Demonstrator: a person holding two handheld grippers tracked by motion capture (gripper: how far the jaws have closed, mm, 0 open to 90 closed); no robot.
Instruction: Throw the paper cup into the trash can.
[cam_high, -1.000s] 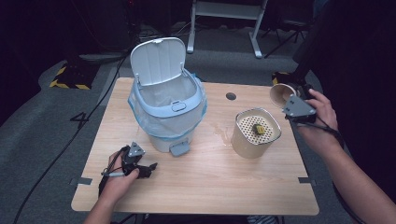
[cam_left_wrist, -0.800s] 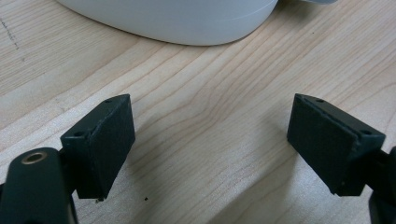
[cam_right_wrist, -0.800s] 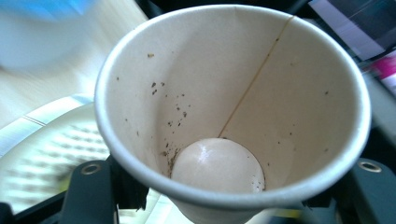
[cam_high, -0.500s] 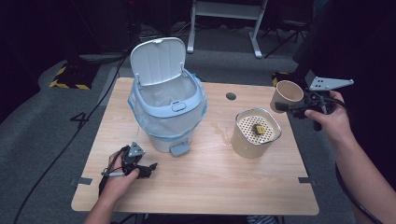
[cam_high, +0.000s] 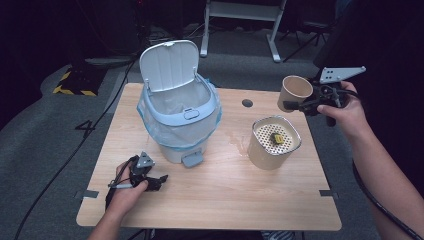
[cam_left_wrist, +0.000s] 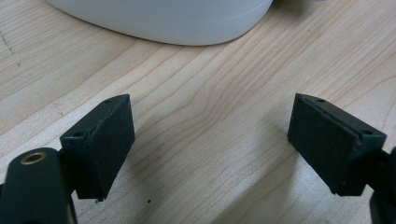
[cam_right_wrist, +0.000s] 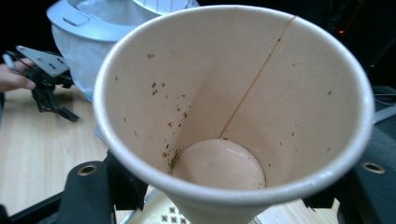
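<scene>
Right gripper (cam_high: 295, 105) up at the right of the high view, pinching a paper cup (cam_high: 295, 91) tipped on its side, mouth toward the bin (cam_high: 180, 117); jaws just easing wider, cup between them. Held above the worktop (cam_high: 225, 195), just above and behind the strainer pot (cam_high: 274, 142). In the right gripper view, cup (cam_right_wrist: 233, 121) empty, flecked with brown specks. Bin at centre left, lid up, bag-lined. Left gripper (cam_high: 161, 181) resting low at lower left, spread wide over bare wood, nothing between.
</scene>
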